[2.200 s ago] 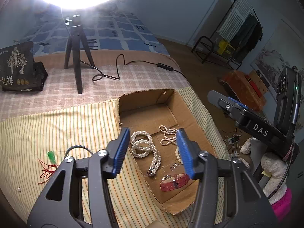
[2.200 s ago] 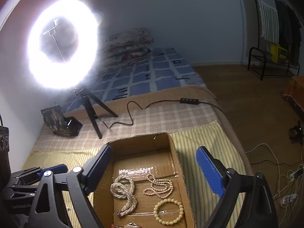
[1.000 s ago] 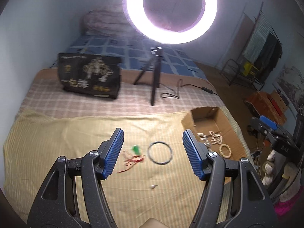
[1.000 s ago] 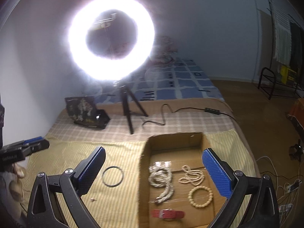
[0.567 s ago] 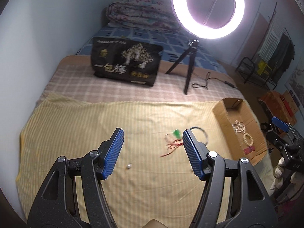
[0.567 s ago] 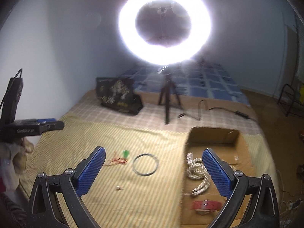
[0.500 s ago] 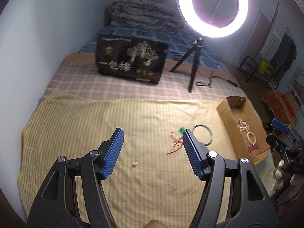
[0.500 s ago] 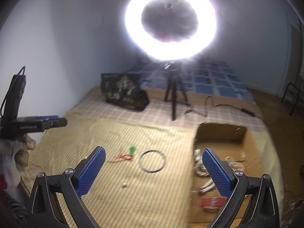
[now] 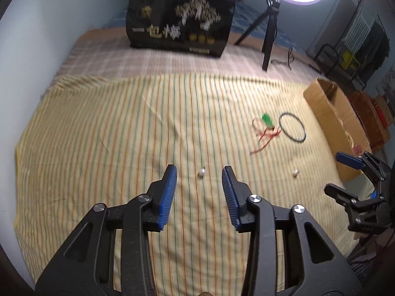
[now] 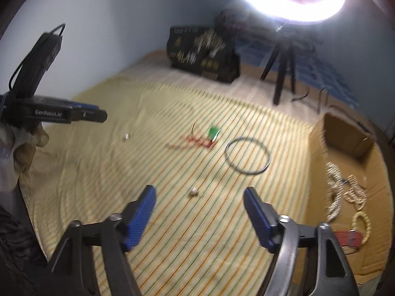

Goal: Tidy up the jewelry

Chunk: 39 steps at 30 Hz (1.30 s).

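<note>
The bed's striped sheet (image 9: 103, 128) now fills both views, where a second ago the cardboard box (image 10: 345, 148) of pearl strands did. Left of that box lie a black ring (image 10: 247, 155), then a red-corded green charm (image 10: 213, 132). Both claws have just been narrowing, empty: the left claw (image 9: 199, 172) frames one small earring (image 9: 202, 172), the right claw (image 10: 199, 198) another (image 10: 193, 191). Pickups look imminent.
</note>
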Each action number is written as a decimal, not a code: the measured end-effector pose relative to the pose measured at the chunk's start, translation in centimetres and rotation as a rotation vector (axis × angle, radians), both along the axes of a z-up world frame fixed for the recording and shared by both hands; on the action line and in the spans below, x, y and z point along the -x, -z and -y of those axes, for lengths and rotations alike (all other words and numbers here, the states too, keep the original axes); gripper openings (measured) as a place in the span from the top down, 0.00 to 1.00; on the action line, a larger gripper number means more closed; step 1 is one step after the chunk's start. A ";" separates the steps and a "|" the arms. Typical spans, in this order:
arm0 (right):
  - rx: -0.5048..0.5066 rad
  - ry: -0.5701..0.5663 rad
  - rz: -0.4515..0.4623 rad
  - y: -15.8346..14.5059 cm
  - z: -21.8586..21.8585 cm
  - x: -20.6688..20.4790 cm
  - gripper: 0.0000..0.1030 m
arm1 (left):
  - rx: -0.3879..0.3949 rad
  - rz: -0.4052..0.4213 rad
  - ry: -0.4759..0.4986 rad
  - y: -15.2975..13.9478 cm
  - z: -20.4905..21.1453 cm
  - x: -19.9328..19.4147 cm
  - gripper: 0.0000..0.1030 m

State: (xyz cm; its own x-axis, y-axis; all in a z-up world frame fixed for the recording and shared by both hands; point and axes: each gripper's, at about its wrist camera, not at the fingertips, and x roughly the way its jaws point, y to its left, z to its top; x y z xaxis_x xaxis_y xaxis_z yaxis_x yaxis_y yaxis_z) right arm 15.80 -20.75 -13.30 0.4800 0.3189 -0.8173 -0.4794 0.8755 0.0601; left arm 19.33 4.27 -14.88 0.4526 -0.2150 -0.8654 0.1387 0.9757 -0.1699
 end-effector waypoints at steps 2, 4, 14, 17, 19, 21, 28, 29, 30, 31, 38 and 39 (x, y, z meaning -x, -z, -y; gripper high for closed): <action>0.017 -0.020 -0.019 1.1 -0.3 -0.1 0.38 | -0.003 -0.015 0.012 0.8 0.1 0.0 0.63; 0.036 -0.035 -0.037 1.9 -0.6 -0.3 0.43 | -0.020 -0.026 0.030 1.7 0.3 -0.1 0.67; 0.031 -0.064 -0.089 3.9 -1.4 -1.8 0.61 | -0.036 -0.052 0.055 3.9 0.2 -1.3 0.69; 0.040 -0.075 -0.089 4.3 -1.8 -2.0 0.63 | -0.050 -0.055 0.065 4.4 0.3 -1.6 0.70; 0.042 -0.085 -0.092 4.5 -2.1 -2.2 0.65 | -0.056 -0.060 0.075 4.7 0.5 -1.8 0.74; 0.048 -0.091 -0.089 4.6 -2.2 -2.3 0.65 | -0.065 -0.061 0.080 4.9 0.7 -1.9 0.75; 0.047 -0.098 -0.086 4.7 -2.4 -2.5 0.69 | -0.067 -0.049 0.108 5.0 1.2 -2.2 0.75; 0.046 -0.098 -0.085 4.7 -2.4 -2.4 0.70 | -0.070 -0.047 0.112 5.0 1.3 -2.2 0.75; 0.045 -0.100 -0.085 4.7 -2.4 -2.4 0.71 | -0.071 -0.048 0.115 5.0 1.4 -2.2 0.75; 0.045 -0.103 -0.084 4.7 -2.4 -2.4 0.72 | -0.071 -0.049 0.120 5.0 1.5 -2.2 0.78; 0.047 -0.116 -0.082 4.8 -2.7 -2.3 0.78 | -0.089 -0.045 0.141 5.4 2.1 -2.2 0.84; 0.046 -0.117 -0.083 4.8 -2.7 -2.3 0.78 | -0.090 -0.045 0.141 5.3 2.0 -2.2 0.86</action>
